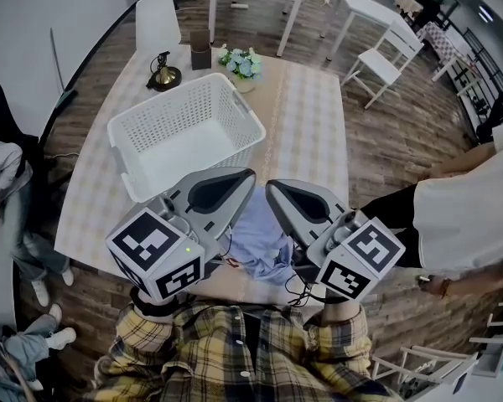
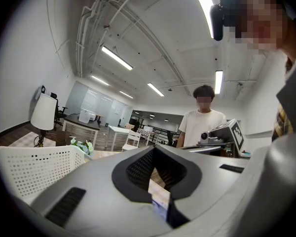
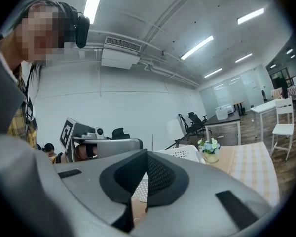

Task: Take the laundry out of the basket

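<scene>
We are finding the laundry [image 1: 256, 237], a pale blue garment, lying crumpled on the worktop [image 1: 306, 115] at its near edge, just in front of the basket [image 1: 193, 107] and partly hidden under the two tongs. The white basket is standing upright further back, and its inside is showing nothing but bare floor. We are therefore judging the removal done as far as the pictures show, with at most some arranging of the garment left. The left tongs [image 1: 222, 193] are hovering over the cloth with jaws pressed fully together and nothing between them. The right tongs [image 1: 306, 208] are doing likewise, closed and empty. We are not seeing either pair touching the cloth. Beyond the basket, a small vase of flowers [image 1: 241, 64] is standing on the worktop.
</scene>
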Demonstrator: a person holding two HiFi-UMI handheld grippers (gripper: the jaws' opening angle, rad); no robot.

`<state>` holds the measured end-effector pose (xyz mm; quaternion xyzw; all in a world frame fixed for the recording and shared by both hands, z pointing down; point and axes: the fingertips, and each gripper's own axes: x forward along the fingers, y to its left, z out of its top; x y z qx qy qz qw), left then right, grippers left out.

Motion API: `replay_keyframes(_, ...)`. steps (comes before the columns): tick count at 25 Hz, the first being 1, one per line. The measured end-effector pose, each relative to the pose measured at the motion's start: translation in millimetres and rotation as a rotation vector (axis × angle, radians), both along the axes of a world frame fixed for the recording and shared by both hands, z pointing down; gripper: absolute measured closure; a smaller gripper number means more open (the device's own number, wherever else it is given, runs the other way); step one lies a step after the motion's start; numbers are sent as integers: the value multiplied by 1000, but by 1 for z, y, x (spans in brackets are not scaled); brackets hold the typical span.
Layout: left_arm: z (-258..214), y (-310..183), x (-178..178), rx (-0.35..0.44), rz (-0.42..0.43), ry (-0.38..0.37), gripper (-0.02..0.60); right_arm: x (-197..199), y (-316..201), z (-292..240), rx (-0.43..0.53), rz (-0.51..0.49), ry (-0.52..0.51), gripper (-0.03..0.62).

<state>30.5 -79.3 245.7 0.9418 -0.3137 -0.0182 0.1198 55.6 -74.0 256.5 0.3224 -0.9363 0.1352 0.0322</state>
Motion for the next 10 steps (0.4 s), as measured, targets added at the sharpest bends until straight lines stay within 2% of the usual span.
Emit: replay_keyframes(10,1,1,7,-1,12,-12,572,4,0,-1,-6,-2,5,588)
